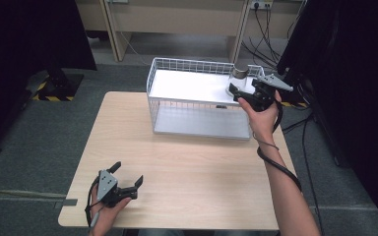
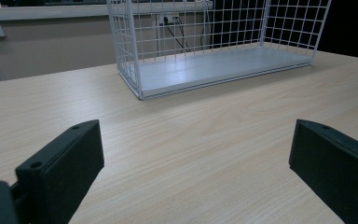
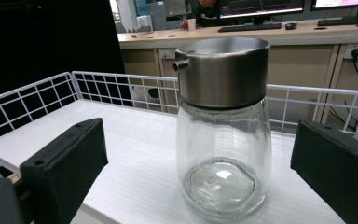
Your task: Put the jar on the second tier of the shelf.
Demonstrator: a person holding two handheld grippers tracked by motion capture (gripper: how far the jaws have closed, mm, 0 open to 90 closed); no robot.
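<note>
In the white wire basket (image 3: 37, 91), glass jar (image 3: 223, 154) stands between open right gripper (image 3: 196, 172) fingers (image 3: 67, 168)

Clear glass jar (image 3: 223, 154) with brushed silver metal lid (image 3: 221, 72). White wire basket (image 1: 200, 105), square grid mesh, white floor. Table (image 1: 187, 157) light beige wood grain. Right gripper (image 1: 246, 91) and left gripper (image 1: 126, 179) black with grey top plates; jaws matte black. Floor (image 1: 39, 128) dark grey carpet, yellow-black striped tape (image 1: 54, 98) at left.
</note>
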